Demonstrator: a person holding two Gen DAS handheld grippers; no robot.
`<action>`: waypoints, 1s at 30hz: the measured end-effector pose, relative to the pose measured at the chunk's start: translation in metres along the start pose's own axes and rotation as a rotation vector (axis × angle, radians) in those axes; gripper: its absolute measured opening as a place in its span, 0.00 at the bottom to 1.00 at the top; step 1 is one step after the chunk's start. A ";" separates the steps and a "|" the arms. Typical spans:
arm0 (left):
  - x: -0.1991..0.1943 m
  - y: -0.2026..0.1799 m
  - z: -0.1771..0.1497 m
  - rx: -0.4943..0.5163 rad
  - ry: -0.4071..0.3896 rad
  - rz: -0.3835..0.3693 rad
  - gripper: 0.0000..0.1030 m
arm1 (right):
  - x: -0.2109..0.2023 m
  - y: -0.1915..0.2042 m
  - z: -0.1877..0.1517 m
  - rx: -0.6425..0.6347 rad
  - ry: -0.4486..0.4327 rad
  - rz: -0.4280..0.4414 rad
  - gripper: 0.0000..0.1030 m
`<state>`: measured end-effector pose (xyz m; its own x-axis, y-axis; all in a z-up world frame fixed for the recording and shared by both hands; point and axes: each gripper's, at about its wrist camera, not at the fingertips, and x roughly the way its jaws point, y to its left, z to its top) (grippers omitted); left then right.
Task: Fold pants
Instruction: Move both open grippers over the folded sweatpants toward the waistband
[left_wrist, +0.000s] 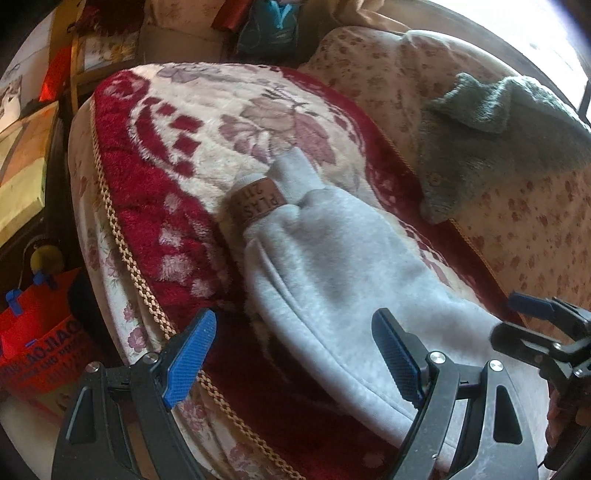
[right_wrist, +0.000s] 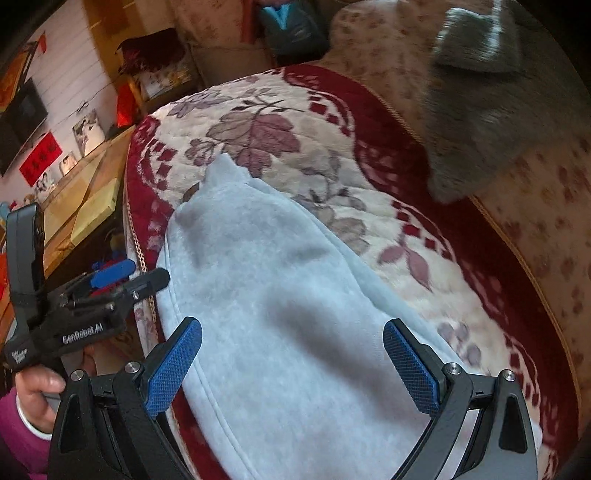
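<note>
The pants (left_wrist: 332, 280), pale grey fleece, lie folded in a long strip on the red-and-cream floral blanket (left_wrist: 192, 122) that covers the sofa seat. That blanket is our landmark. The pants run lengthwise across it, the far end near its cream middle, the near end reaching toward its front red border. A brown label (left_wrist: 256, 201) shows at the far end of the pants, on the side toward the blanket's corded edge (left_wrist: 122, 251).

Left gripper (left_wrist: 295, 360) hangs over the blanket's front edge, jaws spread wide and holding nothing. One blue pad (left_wrist: 190, 352) sits above the red border and cord; the other is above the near part of the pants, and I cannot tell if it touches.

Right gripper (right_wrist: 291, 363) hovers just beside it, over the pants, jaws also wide apart and empty, grey fleece showing between the blue pads (right_wrist: 173, 365).

From the right wrist view, a hand (right_wrist: 38, 389) in a magenta sleeve grips the left gripper's handle, off the blanket's corded side.

A grey-green towel (left_wrist: 491, 147) lies on the sofa back, beyond the blanket's far red border. A red bag (left_wrist: 40, 332) stands below the blanket's front edge.
</note>
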<state>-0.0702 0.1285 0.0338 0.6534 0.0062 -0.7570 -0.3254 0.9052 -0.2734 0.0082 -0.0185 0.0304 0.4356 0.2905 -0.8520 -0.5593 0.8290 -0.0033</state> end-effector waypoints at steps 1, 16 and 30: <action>0.001 0.001 0.001 -0.004 0.000 0.003 0.83 | 0.005 0.002 0.005 -0.010 0.001 -0.005 0.98; 0.037 0.017 0.007 -0.073 0.062 0.001 0.83 | 0.075 0.006 0.074 -0.043 0.020 0.055 0.98; 0.077 0.023 0.012 -0.116 0.076 -0.021 0.96 | 0.148 0.023 0.112 -0.184 0.053 0.109 0.79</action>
<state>-0.0195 0.1546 -0.0236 0.6085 -0.0486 -0.7921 -0.3919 0.8495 -0.3532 0.1390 0.0974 -0.0374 0.3309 0.3437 -0.8788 -0.7222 0.6917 -0.0013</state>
